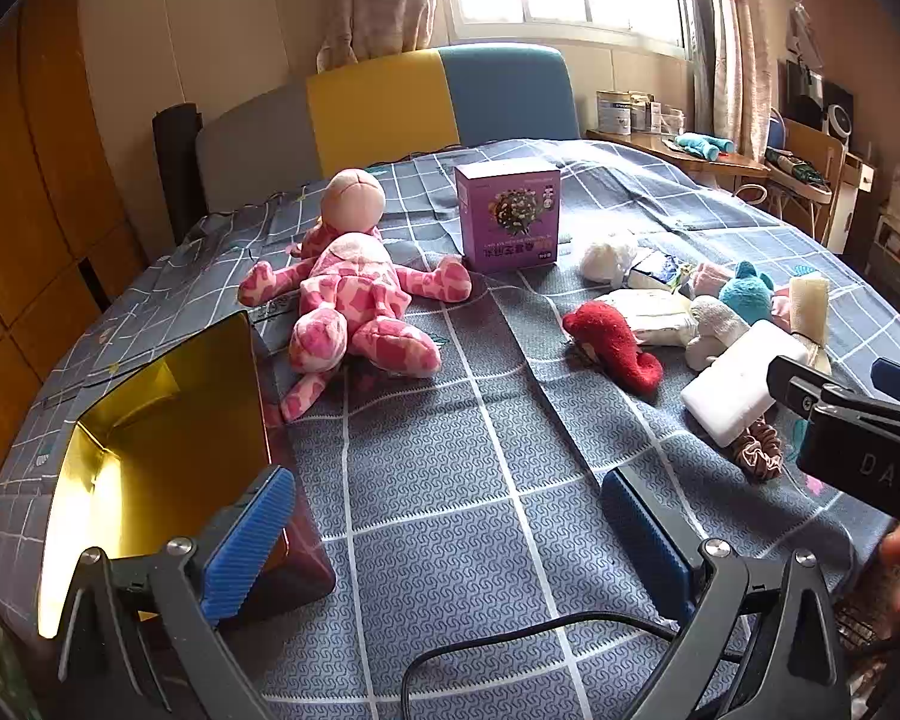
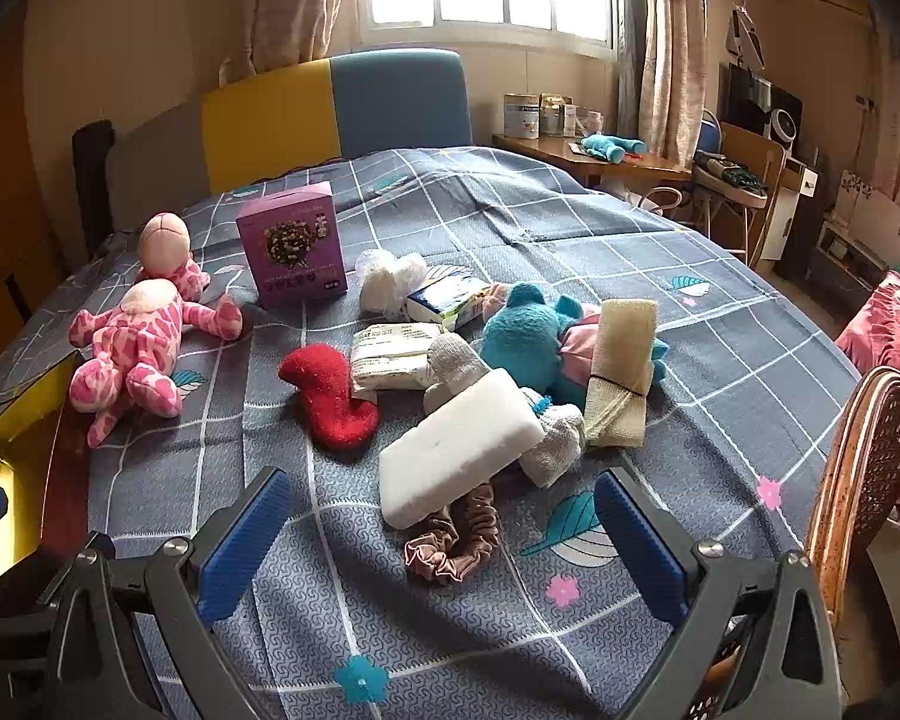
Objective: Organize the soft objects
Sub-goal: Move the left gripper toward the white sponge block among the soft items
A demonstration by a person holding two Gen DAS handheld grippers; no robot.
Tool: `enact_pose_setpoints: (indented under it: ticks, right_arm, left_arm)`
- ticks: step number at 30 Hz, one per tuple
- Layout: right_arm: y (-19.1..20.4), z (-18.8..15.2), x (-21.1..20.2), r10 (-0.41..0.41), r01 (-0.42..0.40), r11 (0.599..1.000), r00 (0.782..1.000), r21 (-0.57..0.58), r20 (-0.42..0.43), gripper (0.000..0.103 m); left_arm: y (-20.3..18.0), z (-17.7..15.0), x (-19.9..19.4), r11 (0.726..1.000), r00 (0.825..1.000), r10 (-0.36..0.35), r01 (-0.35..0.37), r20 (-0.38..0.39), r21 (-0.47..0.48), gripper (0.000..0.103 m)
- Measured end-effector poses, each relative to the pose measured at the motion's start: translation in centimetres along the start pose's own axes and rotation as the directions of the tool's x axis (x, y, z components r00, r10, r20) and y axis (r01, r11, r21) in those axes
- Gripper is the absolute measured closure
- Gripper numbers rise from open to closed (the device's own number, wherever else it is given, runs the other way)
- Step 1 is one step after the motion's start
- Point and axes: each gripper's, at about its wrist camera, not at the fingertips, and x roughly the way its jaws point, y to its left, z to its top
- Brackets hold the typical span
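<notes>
Soft toys [image 2: 468,372] lie outside the gold-lined box [image 1: 150,420]; both claws [image 1: 450,540] [image 2: 444,546] gape empty.

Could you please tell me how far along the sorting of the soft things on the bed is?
Nothing looks done: the gold-lined box at the bed's edge shows nothing inside. Nothing is in hand either; the left gripper and right gripper are both open and empty. Left to sort: the pink plush toy, red plush piece, white sponge block, scrunchie and the rest of the pile.
</notes>
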Motion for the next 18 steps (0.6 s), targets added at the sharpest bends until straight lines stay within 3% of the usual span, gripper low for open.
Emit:
enact_pose_setpoints:
  ticks: [18]
  right_arm:
    - [-1.3,0.7,0.3,-0.003,0.003,1.0,1.0,0.002,0.007,0.0]
  left_arm:
    - [-0.3,0.1,-0.6,1.0,1.0,-0.024,0.023,0.006,0.012,0.0]
